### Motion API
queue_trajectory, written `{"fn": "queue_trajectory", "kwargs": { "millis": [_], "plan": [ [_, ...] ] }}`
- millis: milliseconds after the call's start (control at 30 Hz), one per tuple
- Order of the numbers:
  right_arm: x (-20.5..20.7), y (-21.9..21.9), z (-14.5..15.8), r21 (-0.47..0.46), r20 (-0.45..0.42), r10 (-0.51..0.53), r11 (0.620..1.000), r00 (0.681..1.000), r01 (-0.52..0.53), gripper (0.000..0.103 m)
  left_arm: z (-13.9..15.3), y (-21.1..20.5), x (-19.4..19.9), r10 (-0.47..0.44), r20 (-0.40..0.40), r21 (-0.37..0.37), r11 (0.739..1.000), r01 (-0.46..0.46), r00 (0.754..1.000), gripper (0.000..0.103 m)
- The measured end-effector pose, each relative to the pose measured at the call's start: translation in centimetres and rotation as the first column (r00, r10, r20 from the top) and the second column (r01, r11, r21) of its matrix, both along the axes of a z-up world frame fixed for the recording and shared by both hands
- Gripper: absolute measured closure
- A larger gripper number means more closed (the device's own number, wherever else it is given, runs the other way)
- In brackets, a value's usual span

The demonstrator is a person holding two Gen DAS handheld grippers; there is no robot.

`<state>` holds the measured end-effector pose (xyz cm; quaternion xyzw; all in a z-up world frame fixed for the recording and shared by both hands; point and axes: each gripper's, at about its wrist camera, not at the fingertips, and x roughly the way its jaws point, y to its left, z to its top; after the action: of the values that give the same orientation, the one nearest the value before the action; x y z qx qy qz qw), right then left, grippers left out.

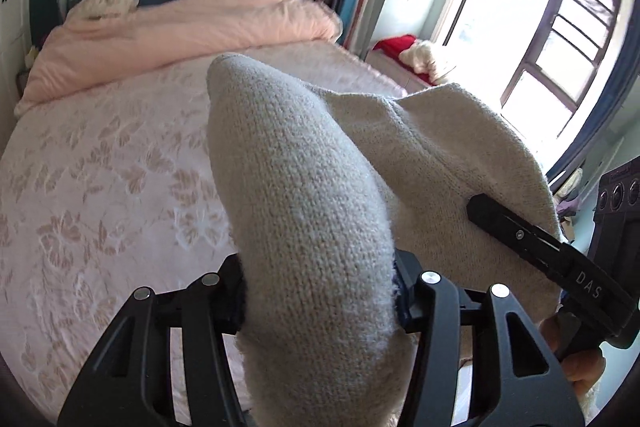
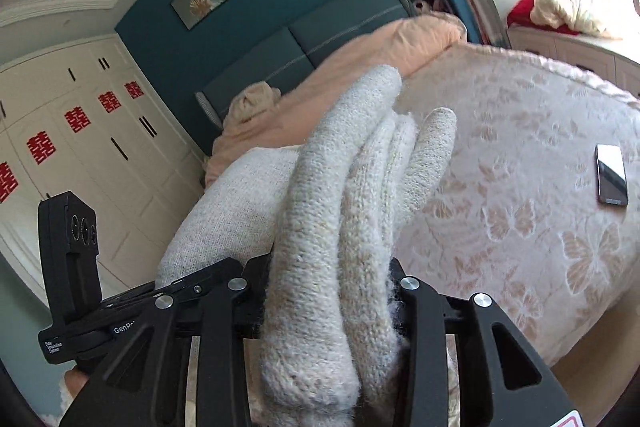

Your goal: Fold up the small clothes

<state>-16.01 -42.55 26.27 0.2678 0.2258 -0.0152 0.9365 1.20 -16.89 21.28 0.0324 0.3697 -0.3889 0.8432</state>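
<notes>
With both the left gripper (image 1: 320, 291) and right gripper (image 2: 328, 291) clamped on bunched folds of the cream knit garment (image 1: 460, 155), held above the bed (image 1: 120, 167), the step looks like spreading it flat next.

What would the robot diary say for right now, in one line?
left gripper: shut on knit garment | right gripper: shut on knit garment | garment: above bed
</notes>
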Motion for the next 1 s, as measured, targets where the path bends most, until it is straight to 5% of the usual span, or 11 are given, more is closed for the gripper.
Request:
{"fn": "queue_trajectory", "kwargs": {
  "millis": [167, 333, 500, 600, 733, 833, 933, 1000],
  "plan": [
    [-1.6, 3.0, 9.6, -0.15, 0.233, 0.047, 0.989, 0.971, -0.012, 0.068, 10.0, 3.0, -1.9, -0.012, 0.225, -0.128, 0.991, 0.042, 0.974, 0.051],
    [-2.1, 6.9, 16.8, -0.229, 0.417, 0.148, 0.972, 0.897, -0.054, 0.066, 18.1, 8.5, -4.1, 0.051, 0.435, -0.235, 0.97, 0.059, 0.899, 0.048],
    [0.6, 9.9, 19.3, -0.2, 0.479, 0.247, 0.965, 0.842, -0.169, 0.065, 22.1, 14.5, -4.9, 0.149, 0.534, -0.309, 0.95, 0.028, 0.833, 0.04],
    [4.1, 11.6, 17.2, -0.145, 0.43, 0.281, 0.96, 0.858, -0.241, 0.064, 21.8, 17.6, -3.8, 0.193, 0.534, -0.306, 0.952, -0.025, 0.823, 0.036],
    [9.9, 13.6, 9.1, -0.025, 0.262, 0.323, 0.944, 0.909, -0.328, 0.063, 16.4, 20.3, 0.8, 0.227, 0.402, -0.255, 0.958, -0.13, 0.887, 0.033],
    [14.5, 14.9, -2.3, 0.06, 0.052, 0.325, 0.943, 0.944, -0.328, 0.056, 7.2, 21.4, 5.4, 0.274, 0.234, -0.171, 0.956, -0.238, 0.933, 0.031],
    [16.0, 14.7, -16.0, 0.104, -0.276, 0.247, 0.969, 0.929, -0.226, 0.053, -6.0, 23.1, 8.9, 0.355, 0.023, -0.024, 0.935, -0.355, 0.934, 0.03],
    [14.1, 14.1, -21.7, 0.124, -0.407, 0.21, 0.977, 0.889, -0.174, 0.056, -14.2, 24.9, 9.5, 0.446, -0.132, 0.107, 0.894, -0.435, 0.885, 0.032]
  ]
}}
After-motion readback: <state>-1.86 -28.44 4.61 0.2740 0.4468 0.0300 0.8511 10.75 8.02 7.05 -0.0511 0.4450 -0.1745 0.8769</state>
